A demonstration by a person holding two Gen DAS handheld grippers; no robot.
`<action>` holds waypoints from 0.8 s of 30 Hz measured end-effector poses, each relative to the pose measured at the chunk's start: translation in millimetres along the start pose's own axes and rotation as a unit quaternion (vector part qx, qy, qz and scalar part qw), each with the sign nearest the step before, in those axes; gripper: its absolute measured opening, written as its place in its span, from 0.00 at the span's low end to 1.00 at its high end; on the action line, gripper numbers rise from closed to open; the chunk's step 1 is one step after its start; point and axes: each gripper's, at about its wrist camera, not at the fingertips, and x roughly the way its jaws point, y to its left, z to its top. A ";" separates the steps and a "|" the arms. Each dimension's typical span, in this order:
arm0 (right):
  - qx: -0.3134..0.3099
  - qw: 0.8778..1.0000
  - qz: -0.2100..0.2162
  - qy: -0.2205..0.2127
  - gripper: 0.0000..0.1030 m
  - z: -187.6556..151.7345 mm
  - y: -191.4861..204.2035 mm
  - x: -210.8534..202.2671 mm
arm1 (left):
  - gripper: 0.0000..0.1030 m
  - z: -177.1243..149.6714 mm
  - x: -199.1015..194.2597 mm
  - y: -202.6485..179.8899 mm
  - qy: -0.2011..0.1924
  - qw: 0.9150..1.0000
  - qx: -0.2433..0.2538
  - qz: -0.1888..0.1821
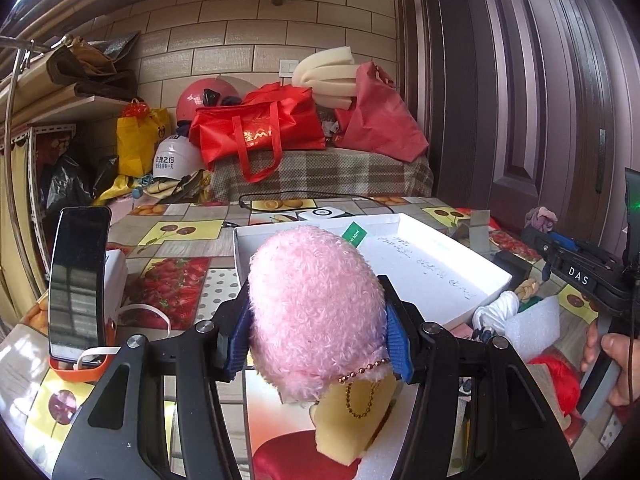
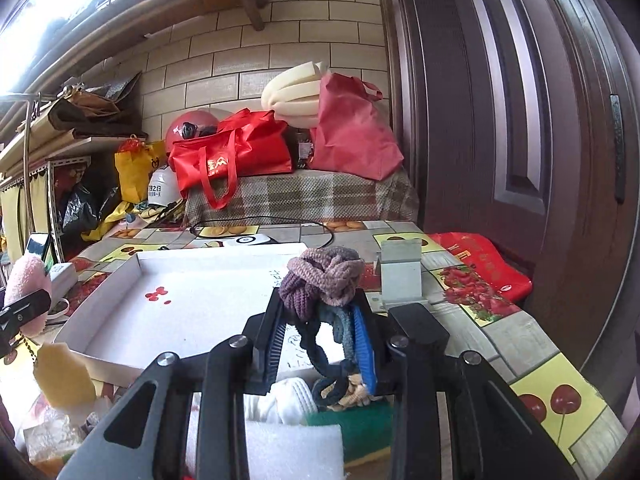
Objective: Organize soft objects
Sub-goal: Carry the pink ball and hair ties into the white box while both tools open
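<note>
A phone [image 1: 78, 280] stands propped at the left. The left gripper [image 1: 316, 320] clamps a pink plush toy [image 1: 316, 308] (gold bead chain dangling) before the white box [image 1: 420, 256]. The right gripper [image 2: 320, 320] pinches bundled hair ties [image 2: 320, 276] over that box's right edge.

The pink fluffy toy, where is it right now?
The pink fluffy toy is clamped in the left gripper, held above the near left corner of the white tray; the right wrist view shows it at the far left edge.
</note>
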 end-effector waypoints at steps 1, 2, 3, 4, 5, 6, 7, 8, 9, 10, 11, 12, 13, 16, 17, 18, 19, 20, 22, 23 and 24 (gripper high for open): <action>0.000 1.000 0.002 0.000 0.32 1.3 2.8 3.6 | 0.54 1.4 2.8 -1.7 -0.002 1.000 0.001 0.001; 0.000 1.000 0.005 0.000 0.32 2.0 5.1 6.7 | 0.54 3.0 6.2 -3.1 -0.005 1.000 0.002 0.003; 0.000 1.000 0.009 0.000 0.32 3.0 7.7 9.8 | 0.55 4.4 9.8 -5.1 -0.006 1.000 0.004 0.006; 0.000 1.000 0.012 0.000 0.32 3.8 10.2 12.8 | 0.55 6.2 14.7 -7.0 -0.006 1.000 0.006 0.009; 0.000 1.000 0.015 0.001 0.32 4.4 12.8 15.6 | 0.55 7.6 19.8 -8.6 -0.005 1.000 0.007 0.011; 0.000 1.000 0.019 0.002 0.32 4.6 15.3 18.2 | 0.55 9.3 25.2 -10.1 -0.005 1.000 0.007 0.014; -0.001 1.000 0.022 0.003 0.32 5.3 18.6 20.7 | 0.55 11.1 30.5 -11.2 -0.005 1.000 0.008 0.017; -0.002 1.000 0.026 0.004 0.32 5.9 22.2 22.9 | 0.55 12.5 35.5 -12.3 -0.005 1.000 0.007 0.021; -0.004 1.000 0.030 0.004 0.32 6.3 25.8 24.8 | 0.55 14.1 39.9 -13.0 -0.005 1.000 0.005 0.024; -0.007 0.999 0.035 0.006 0.32 6.8 29.4 27.0 | 0.55 15.6 44.7 -13.2 -0.004 1.000 0.003 0.027; -0.009 0.999 0.041 0.008 0.32 7.2 33.6 29.3 | 0.55 16.4 48.6 -13.3 0.000 1.000 0.001 0.027; -0.012 0.999 0.046 0.011 0.32 7.6 37.8 32.2 | 0.55 17.2 52.9 -13.2 0.005 1.000 -0.001 0.028; -0.016 0.998 0.052 0.015 0.32 8.0 42.7 34.8 | 0.55 17.7 57.1 -12.7 0.012 1.000 -0.003 0.028; -0.024 0.997 0.067 0.031 0.32 8.8 53.8 43.9 | 0.55 17.7 70.0 -9.4 0.045 0.999 -0.009 0.027; -0.026 0.996 0.072 0.038 0.32 9.1 56.2 47.4 | 0.55 17.5 75.2 -8.9 0.058 0.998 -0.011 0.025; -0.027 0.995 0.079 0.047 0.32 9.2 59.4 51.1 | 0.55 17.1 80.8 -7.6 0.072 0.997 -0.014 0.027; -0.027 0.995 0.083 0.056 0.32 8.9 62.1 55.0 | 0.55 16.5 86.7 -6.4 0.088 0.996 -0.017 0.025; -0.026 0.994 0.087 0.065 0.32 8.8 64.6 58.8 | 0.55 15.9 92.3 -6.1 0.100 0.994 -0.019 0.023; -0.031 0.992 0.093 0.078 0.32 8.5 70.2 64.6 | 0.55 13.9 100.1 -4.1 0.121 0.992 -0.025 0.021; -0.037 0.991 0.094 0.083 0.32 7.3 74.4 66.1 | 0.55 13.1 102.0 -4.3 0.127 0.991 -0.027 0.021; -0.043 0.991 0.095 0.088 0.32 6.6 77.9 67.6 | 0.55 12.4 103.6 -3.8 0.132 0.991 -0.029 0.021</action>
